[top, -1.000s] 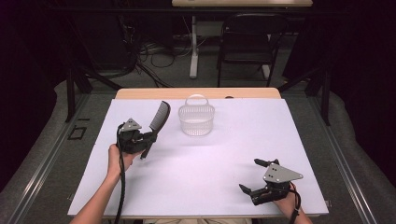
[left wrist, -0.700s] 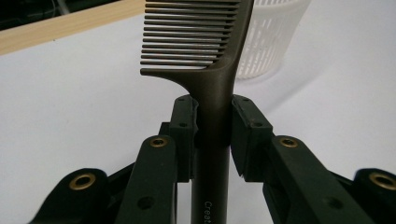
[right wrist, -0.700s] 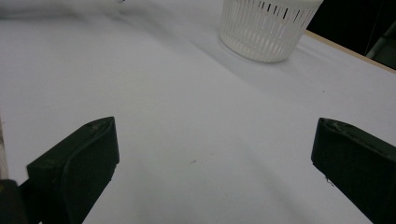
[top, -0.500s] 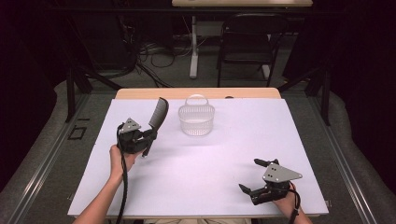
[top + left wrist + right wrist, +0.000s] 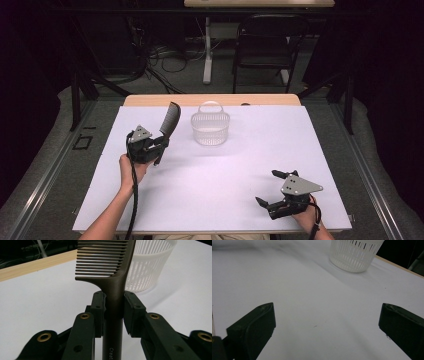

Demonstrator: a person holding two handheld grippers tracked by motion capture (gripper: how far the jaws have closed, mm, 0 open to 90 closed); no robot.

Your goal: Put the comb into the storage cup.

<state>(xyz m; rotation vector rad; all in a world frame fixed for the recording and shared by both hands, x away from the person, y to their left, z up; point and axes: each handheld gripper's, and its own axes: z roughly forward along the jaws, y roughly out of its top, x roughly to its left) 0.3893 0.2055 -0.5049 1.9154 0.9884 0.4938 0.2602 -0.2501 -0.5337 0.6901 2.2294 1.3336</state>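
Note:
A dark comb (image 5: pixel 170 118) stands tilted above the table's left half, teeth end up, just left of a white slotted basket (image 5: pixel 210 128). My left gripper (image 5: pixel 160 144) is shut on the comb's handle (image 5: pixel 113 290), and both pads press its sides. In the left gripper view the basket (image 5: pixel 147 262) stands behind the comb, to its right. My right gripper (image 5: pixel 266 187) rests near the front right of the white sheet, open, with nothing between its jaws. The right gripper view looks across bare sheet at the basket (image 5: pixel 354 255).
The white sheet (image 5: pixel 225 170) covers the wooden table, whose far edge (image 5: pixel 210 100) shows behind the basket. A small dark object (image 5: pixel 245 104) lies on that edge. A chair (image 5: pixel 265 45) and cables sit on the floor beyond.

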